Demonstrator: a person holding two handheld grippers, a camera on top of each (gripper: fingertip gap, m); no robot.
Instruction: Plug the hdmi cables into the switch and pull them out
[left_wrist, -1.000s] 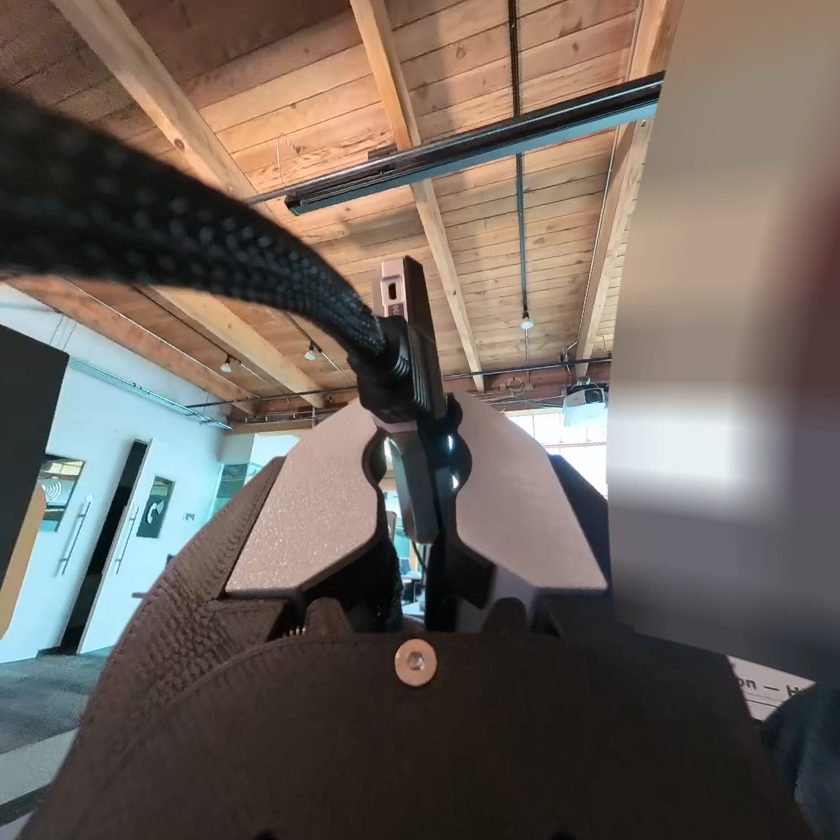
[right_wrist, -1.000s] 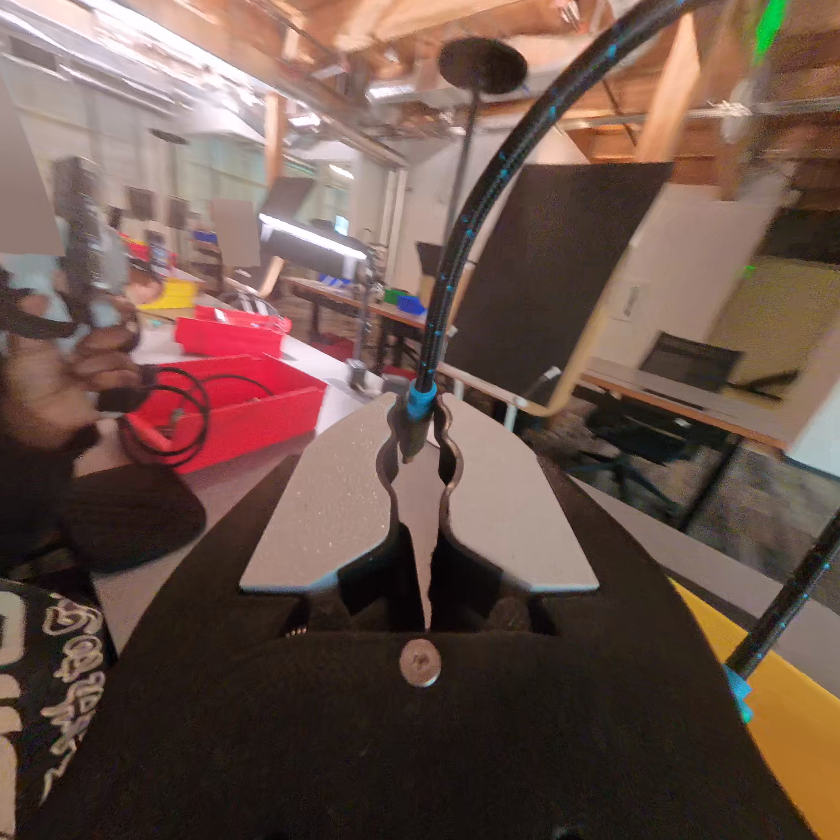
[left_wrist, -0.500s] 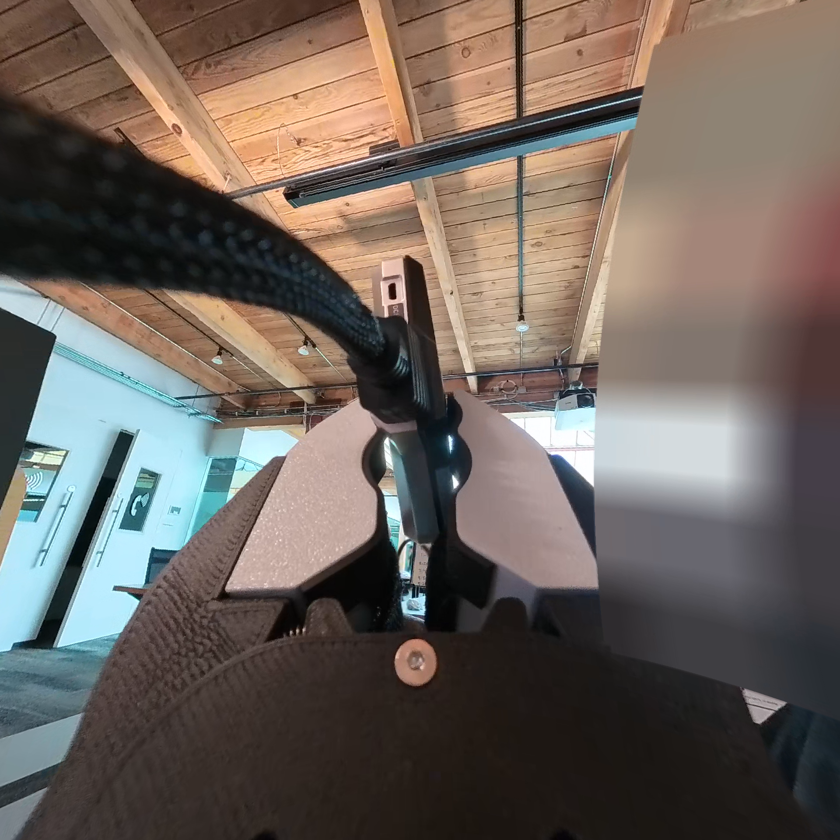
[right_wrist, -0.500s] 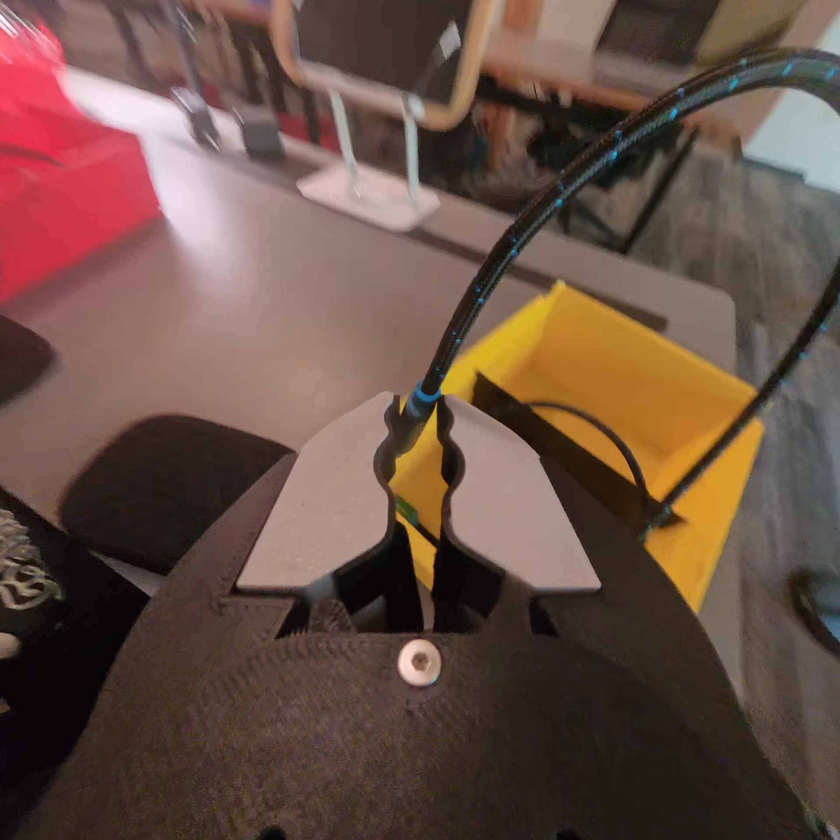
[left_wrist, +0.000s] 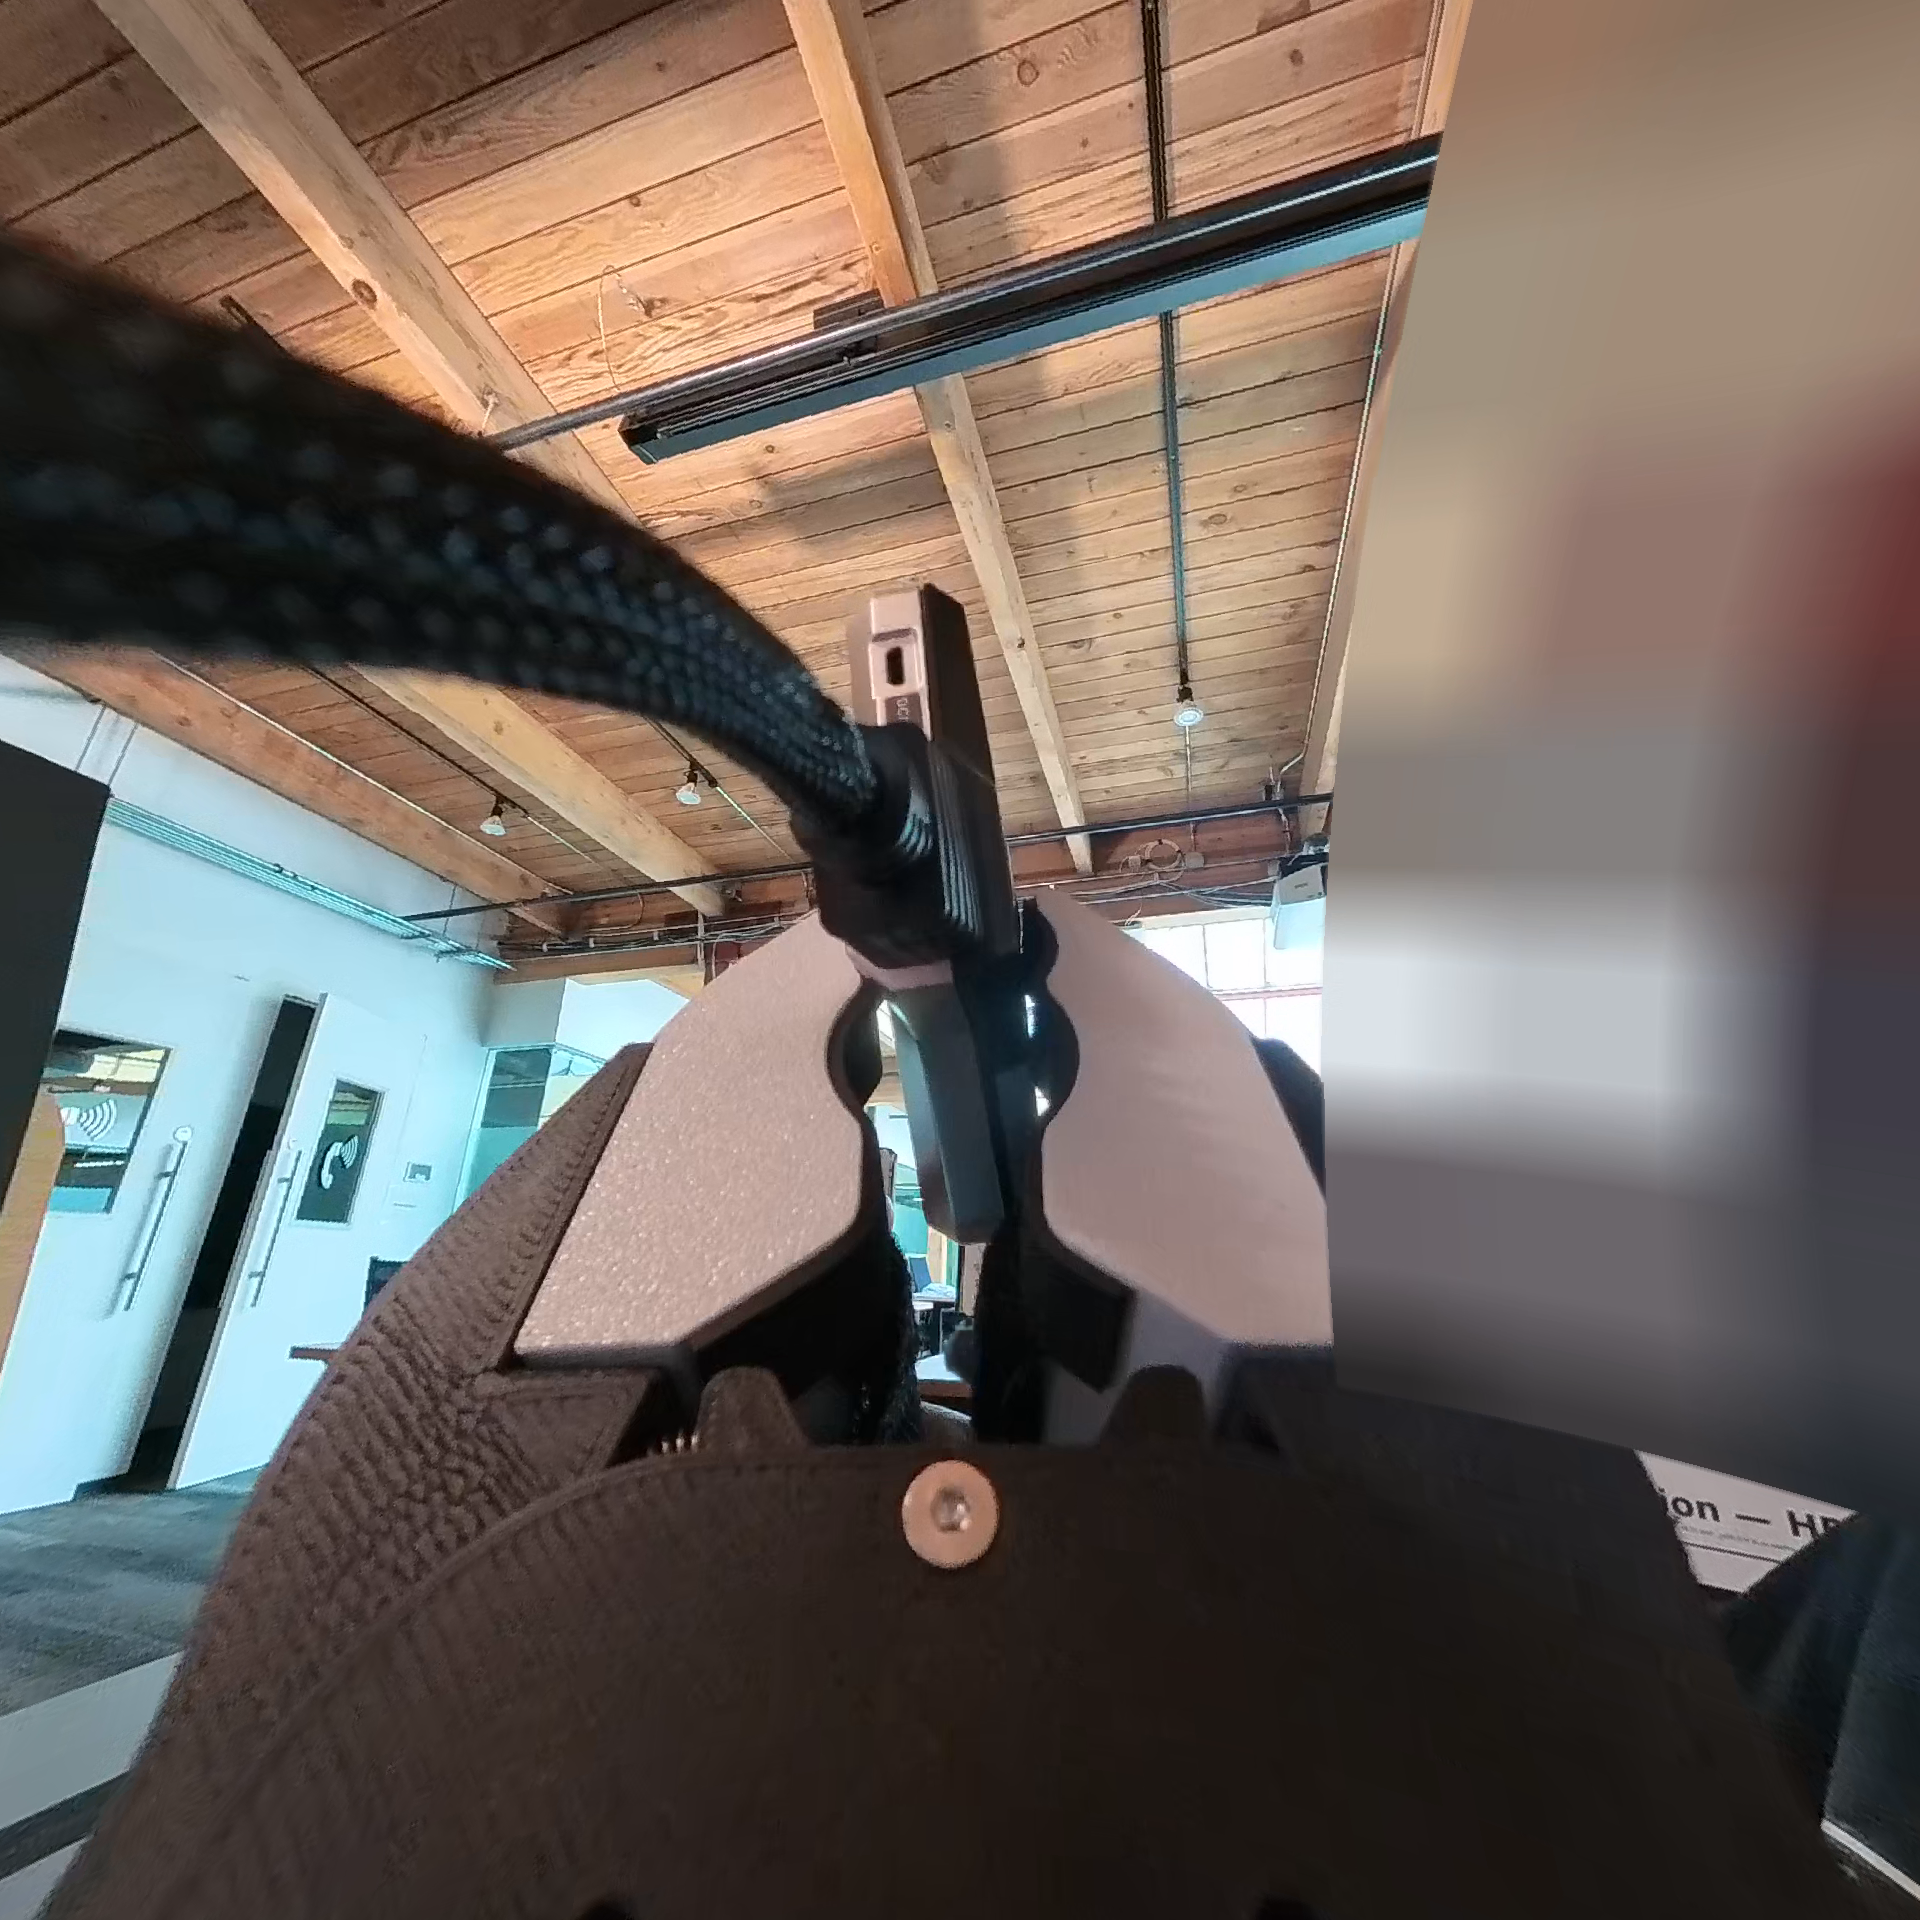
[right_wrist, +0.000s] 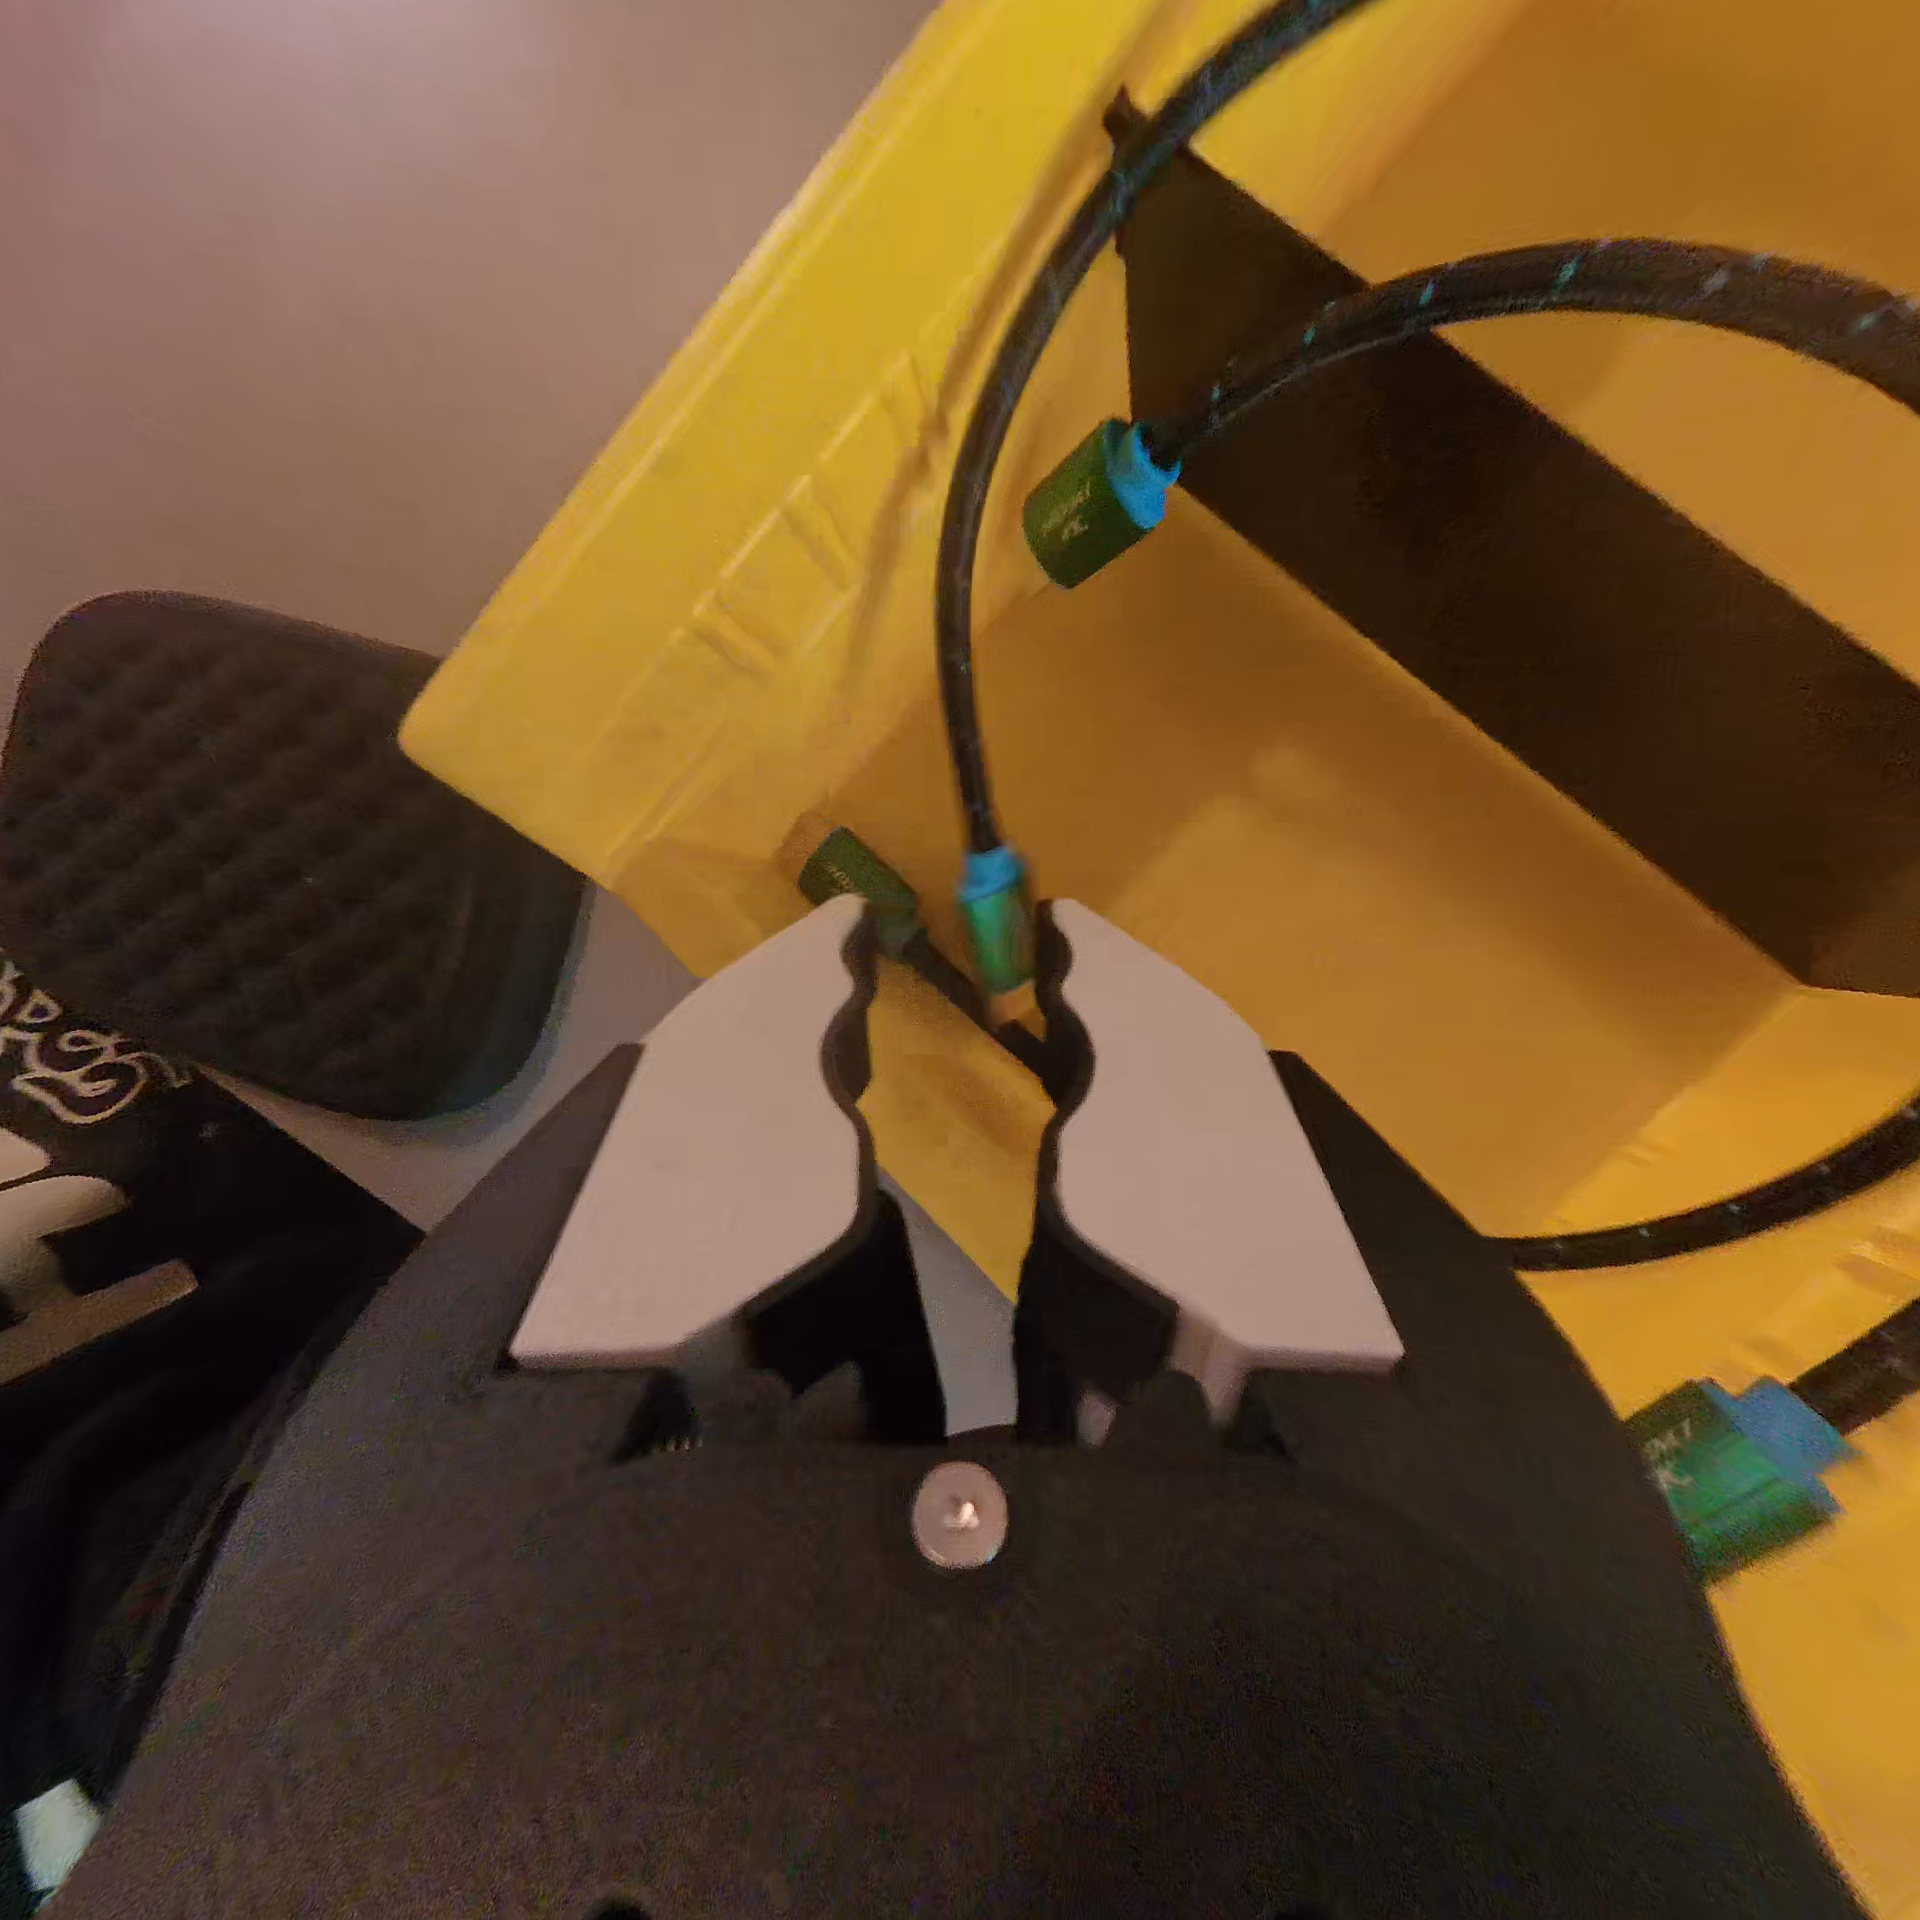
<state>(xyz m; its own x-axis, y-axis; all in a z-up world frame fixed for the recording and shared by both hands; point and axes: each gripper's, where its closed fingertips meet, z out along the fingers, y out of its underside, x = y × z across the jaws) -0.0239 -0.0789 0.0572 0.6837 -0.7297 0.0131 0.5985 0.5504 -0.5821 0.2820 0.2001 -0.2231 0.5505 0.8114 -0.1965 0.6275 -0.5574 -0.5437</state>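
My left gripper (left_wrist: 951, 935) is shut on the HDMI switch (left_wrist: 935, 790), a thin grey and black box held upright against the ceiling. A thick black braided cable (left_wrist: 468, 561) is plugged into its left side. My right gripper (right_wrist: 951, 914) hangs over a yellow bin (right_wrist: 727, 520), jaws apart. The green plug with a blue collar (right_wrist: 997, 925) of a black braided HDMI cable (right_wrist: 966, 644) sits between the fingertips, close to the right one, narrower than the gap. Other green plugs lie in the bin, one in the near corner (right_wrist: 857, 878), one higher (right_wrist: 1091, 509) and one at the lower right (right_wrist: 1745, 1475).
A black divider (right_wrist: 1507, 623) crosses the bin. A black textured pad (right_wrist: 239, 852) lies left of the bin on the grey table (right_wrist: 260, 260). In the left wrist view, wooden ceiling beams (left_wrist: 935, 312) are overhead and a blurred patch covers the right side.
My right gripper has swung down from the room to the yellow bin with the cable plug, and its jaws have spread apart around the plug. The left gripper holds the switch almost still.
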